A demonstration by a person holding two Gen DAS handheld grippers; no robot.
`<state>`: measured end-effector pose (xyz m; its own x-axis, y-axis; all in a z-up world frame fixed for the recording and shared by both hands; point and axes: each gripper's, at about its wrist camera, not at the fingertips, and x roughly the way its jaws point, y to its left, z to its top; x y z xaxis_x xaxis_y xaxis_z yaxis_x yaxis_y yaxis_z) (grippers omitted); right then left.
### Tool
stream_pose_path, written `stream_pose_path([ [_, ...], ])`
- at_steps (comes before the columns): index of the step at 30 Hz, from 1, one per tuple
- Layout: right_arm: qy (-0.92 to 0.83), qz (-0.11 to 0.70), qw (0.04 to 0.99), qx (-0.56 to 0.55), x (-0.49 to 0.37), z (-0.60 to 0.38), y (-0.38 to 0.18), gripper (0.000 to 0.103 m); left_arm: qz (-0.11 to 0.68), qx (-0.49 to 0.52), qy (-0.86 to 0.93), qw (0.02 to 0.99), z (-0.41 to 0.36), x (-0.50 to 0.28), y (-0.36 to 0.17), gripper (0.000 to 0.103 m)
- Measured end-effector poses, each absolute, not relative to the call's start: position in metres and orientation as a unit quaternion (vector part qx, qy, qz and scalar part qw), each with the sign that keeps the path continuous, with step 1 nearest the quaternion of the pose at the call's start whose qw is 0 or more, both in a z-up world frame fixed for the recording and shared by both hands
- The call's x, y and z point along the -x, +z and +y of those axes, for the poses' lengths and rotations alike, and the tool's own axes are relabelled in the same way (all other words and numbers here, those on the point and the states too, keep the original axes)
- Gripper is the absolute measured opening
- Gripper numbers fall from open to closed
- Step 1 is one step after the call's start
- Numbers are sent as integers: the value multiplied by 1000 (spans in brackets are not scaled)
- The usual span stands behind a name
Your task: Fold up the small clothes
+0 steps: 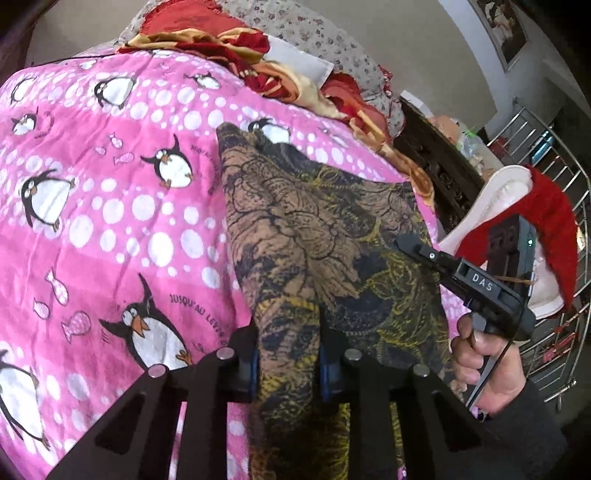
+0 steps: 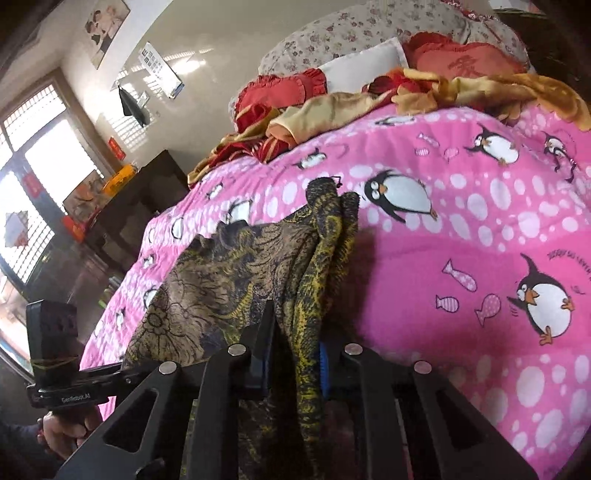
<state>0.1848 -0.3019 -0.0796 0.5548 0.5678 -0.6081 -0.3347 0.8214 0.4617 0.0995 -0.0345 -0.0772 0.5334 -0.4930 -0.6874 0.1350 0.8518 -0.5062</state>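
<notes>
A brown, black and yellow floral-print garment [image 1: 310, 221] is held stretched above a pink penguin-print bedspread [image 1: 110, 206]. My left gripper [image 1: 288, 365] is shut on its near edge, the cloth bunched between the blue-padded fingers. My right gripper shows in the left wrist view [image 1: 410, 245] gripping the garment's right edge. In the right wrist view the garment [image 2: 229, 273] hangs in folds, and my right gripper [image 2: 295, 365] is shut on a gathered yellow-black strip. The left gripper's body [image 2: 55, 362] shows at lower left, its fingertips hidden behind the cloth.
Red and gold bedding [image 1: 229, 40] and floral pillows [image 2: 354, 29] are piled at the head of the bed. A dark wooden cabinet [image 1: 439, 162], a metal rack [image 1: 561, 221] and a red-and-white cloth [image 1: 528, 206] stand beside the bed. Bedspread [image 2: 480, 221] spreads to the right.
</notes>
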Motion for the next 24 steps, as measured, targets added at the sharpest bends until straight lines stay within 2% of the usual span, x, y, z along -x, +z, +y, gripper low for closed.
stream_pose_path([
  [4,255,391,870,-158,-182,-299,-74,4,435,174,-187,864,-30,-96,-67,23],
  [24,269,422,835,-228,-201,-212,-102,4,445,167,-168,863,86,-112,-64,23],
])
